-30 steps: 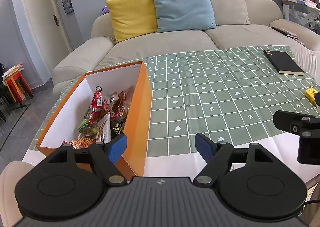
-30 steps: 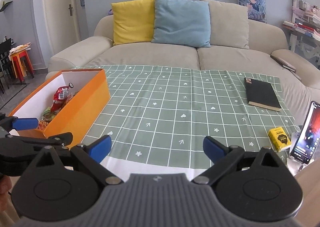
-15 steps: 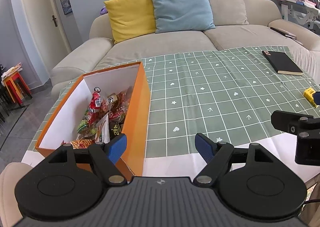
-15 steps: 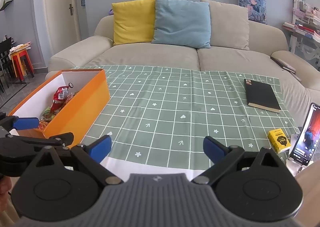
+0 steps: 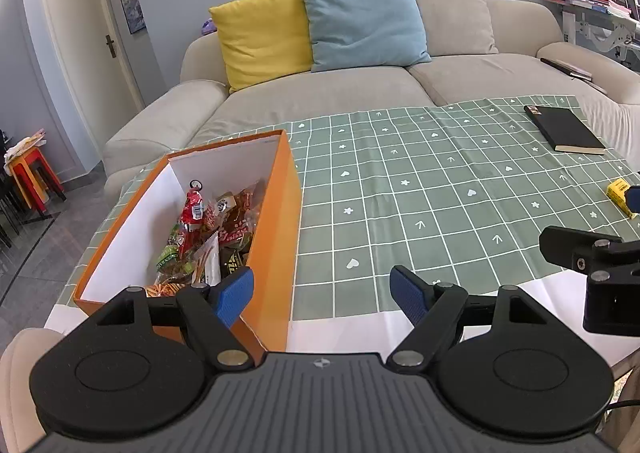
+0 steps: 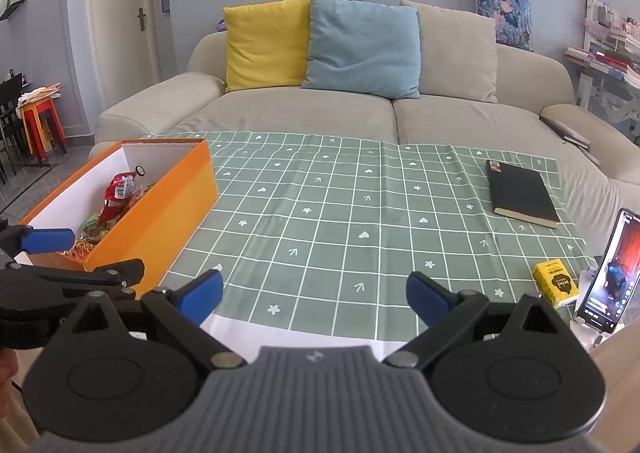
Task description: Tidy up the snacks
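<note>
Both my grippers, left (image 5: 322, 289) & right (image 6: 314, 295), spread w/ nothing held; snack packets (image 5: 208, 237) in orange box (image 5: 286, 213) look light, crinkly, slippery, so I'd pinch 1 by its sealed edge.

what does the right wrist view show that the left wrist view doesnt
Only the right wrist view shows the phone propped at the table's right edge, screen lit. Only the left wrist view looks down into the orange box, showing the full heap of snack packets. Both share the black book, the small yellow box, the green checked cloth, and both open, empty grippers: left gripper, right gripper.
</note>
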Demonstrator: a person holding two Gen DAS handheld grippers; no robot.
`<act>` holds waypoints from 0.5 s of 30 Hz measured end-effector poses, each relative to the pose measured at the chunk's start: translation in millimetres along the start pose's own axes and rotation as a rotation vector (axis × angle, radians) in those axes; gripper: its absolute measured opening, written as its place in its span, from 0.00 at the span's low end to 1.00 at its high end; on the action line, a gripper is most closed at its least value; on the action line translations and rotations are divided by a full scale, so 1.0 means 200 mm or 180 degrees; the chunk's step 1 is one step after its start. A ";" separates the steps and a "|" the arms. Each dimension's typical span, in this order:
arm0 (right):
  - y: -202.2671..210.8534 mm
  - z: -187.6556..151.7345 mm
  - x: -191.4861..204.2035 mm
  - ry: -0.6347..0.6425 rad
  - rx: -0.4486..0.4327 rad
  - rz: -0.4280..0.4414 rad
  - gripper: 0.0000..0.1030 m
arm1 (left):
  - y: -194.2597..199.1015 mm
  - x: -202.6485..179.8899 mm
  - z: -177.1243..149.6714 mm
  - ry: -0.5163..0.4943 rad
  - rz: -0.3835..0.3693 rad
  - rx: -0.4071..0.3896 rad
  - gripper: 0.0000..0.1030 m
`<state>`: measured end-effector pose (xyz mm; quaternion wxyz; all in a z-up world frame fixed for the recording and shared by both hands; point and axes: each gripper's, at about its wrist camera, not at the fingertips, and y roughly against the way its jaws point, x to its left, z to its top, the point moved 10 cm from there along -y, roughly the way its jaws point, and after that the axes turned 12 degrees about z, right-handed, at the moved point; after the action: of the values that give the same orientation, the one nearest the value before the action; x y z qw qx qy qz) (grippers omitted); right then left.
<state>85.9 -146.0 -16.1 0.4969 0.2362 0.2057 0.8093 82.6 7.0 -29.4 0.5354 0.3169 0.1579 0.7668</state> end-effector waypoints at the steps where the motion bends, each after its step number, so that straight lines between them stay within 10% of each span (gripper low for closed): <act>1: 0.00 0.00 0.00 0.0005 0.0000 -0.0003 0.92 | 0.00 0.00 0.00 -0.0006 0.0000 -0.0002 0.88; 15: 0.00 0.00 0.00 0.0015 0.0021 -0.0011 0.92 | 0.00 0.00 0.00 -0.0021 0.0000 -0.0023 0.88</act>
<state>85.8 -145.5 -16.4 0.4971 0.2356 0.2099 0.8083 83.0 6.3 -28.9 0.5372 0.3175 0.1533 0.7663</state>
